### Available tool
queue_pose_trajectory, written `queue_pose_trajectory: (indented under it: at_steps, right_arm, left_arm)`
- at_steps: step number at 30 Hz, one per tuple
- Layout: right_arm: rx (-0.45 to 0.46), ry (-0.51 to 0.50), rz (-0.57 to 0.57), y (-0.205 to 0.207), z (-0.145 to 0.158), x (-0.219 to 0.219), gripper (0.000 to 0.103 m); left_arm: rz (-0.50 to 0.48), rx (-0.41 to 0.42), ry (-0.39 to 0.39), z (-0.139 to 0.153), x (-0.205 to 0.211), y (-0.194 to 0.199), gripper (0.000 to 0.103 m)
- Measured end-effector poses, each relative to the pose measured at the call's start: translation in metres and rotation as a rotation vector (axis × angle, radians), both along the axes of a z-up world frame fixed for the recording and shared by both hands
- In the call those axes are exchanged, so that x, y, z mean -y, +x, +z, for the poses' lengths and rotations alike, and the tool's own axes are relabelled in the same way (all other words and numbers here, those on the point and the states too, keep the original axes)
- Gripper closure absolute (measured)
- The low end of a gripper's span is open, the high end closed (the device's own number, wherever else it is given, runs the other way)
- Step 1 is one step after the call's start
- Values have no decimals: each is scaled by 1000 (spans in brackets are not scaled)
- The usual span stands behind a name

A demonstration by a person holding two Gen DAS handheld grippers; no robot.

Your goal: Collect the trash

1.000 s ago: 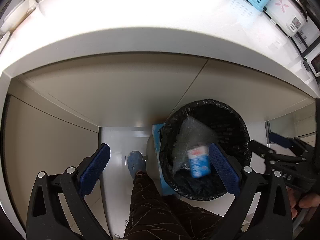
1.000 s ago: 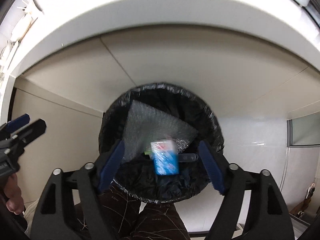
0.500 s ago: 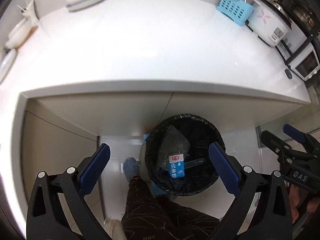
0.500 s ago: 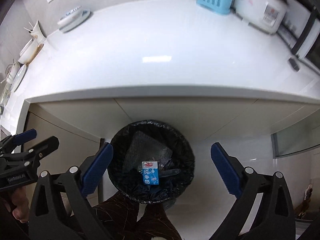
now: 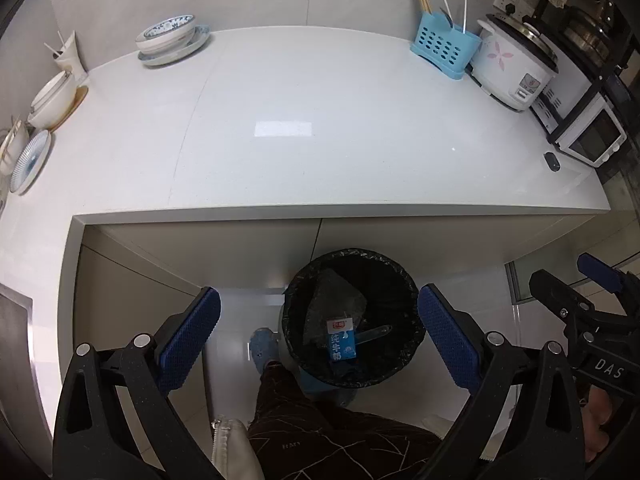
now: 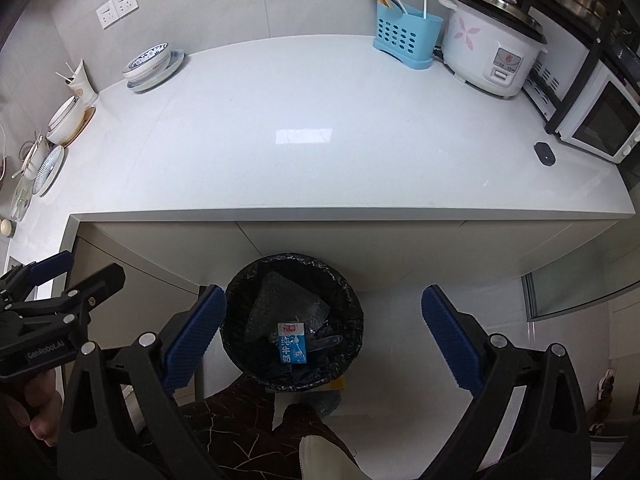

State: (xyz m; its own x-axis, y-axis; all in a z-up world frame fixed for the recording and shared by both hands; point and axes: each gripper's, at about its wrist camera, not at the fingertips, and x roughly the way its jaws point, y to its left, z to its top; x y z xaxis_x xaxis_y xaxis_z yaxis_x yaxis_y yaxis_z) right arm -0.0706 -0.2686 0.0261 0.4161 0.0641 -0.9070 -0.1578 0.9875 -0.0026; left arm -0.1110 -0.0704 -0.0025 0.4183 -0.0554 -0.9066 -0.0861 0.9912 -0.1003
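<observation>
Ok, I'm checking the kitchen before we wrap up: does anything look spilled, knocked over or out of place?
Nothing stands out. The milk carton and clear plastic wrap lie inside the black-lined bin, not on the floor. The white counter shows no spill. Bowls, the blue utensil holder and the rice cooker stand upright.

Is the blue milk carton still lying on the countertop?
No: the milk carton lies inside the black-lined trash bin on the floor, below the countertop edge.

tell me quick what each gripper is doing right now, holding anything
left gripper: open, holding nothing
right gripper: open, holding nothing
</observation>
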Motion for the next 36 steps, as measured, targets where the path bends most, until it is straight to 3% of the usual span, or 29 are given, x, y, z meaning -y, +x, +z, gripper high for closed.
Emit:
queue_pose_trajectory:
  at_steps: [36]
  right_arm:
    - [-15, -2, 3, -6, -5, 0, 9]
  left_arm:
    - [-4, -9, 1, -1, -1, -6, 6]
